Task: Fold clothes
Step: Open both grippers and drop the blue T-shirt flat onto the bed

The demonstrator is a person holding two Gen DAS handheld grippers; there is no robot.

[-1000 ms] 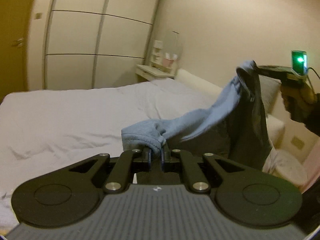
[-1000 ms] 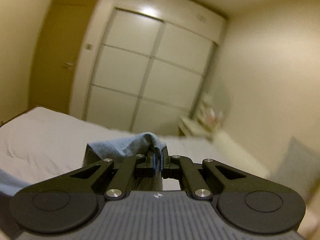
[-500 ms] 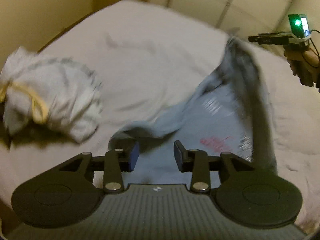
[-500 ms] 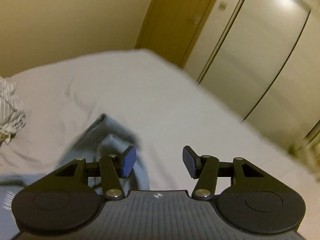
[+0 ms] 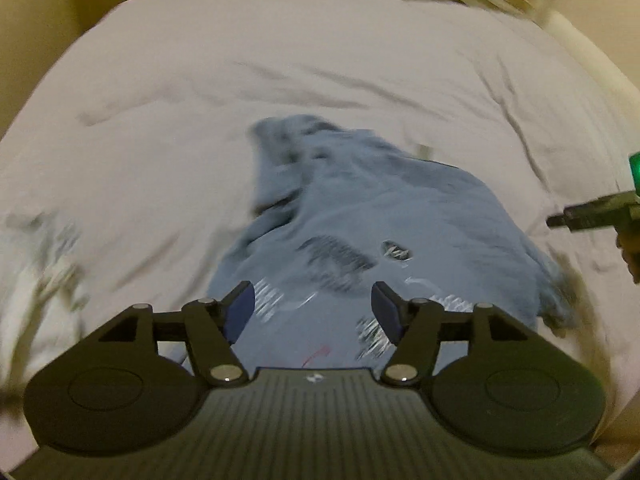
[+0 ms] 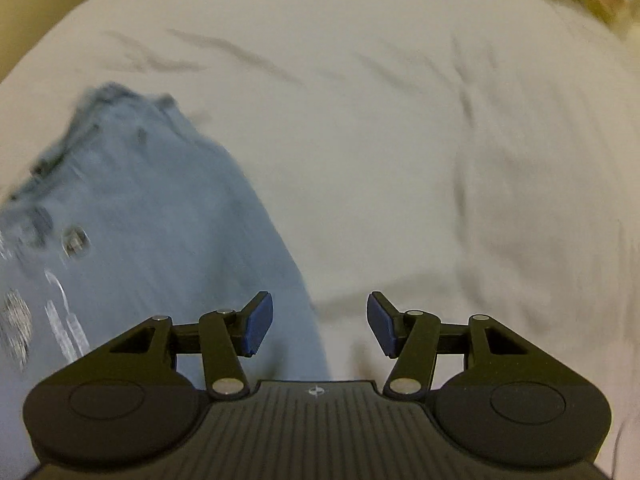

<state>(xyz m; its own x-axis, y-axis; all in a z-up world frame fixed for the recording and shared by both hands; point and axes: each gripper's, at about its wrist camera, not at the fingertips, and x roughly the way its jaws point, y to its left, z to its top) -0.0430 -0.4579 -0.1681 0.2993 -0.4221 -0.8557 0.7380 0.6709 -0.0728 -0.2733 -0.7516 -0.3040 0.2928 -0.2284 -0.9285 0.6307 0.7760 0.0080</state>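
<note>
**A:** What does the left wrist camera give you?

**B:** My left gripper [image 5: 313, 312] hangs with its fingers spread and empty over the crumpled blue cotton T-shirt with a white and red print [image 5: 380, 216], which lies in the middle of the white rumpled bed sheet [image 5: 168, 92]. The far end is bunched into a lump. If I fold from here, I reckon that lump gets trapped inside

**A:** Anything in the way?

**B:** Blurred pale striped fabric [image 5: 44, 256] sits at the left edge, well apart. The other tool pokes in on the right

**A:** And the right wrist camera?

**B:** The right gripper [image 6: 320, 322] is also parted, holding nothing, straddling the shirt's right edge. Most of this view is bare sheet. Everything is smeared, so I could pinch sheet along with shirt and drag the bedding up
</note>
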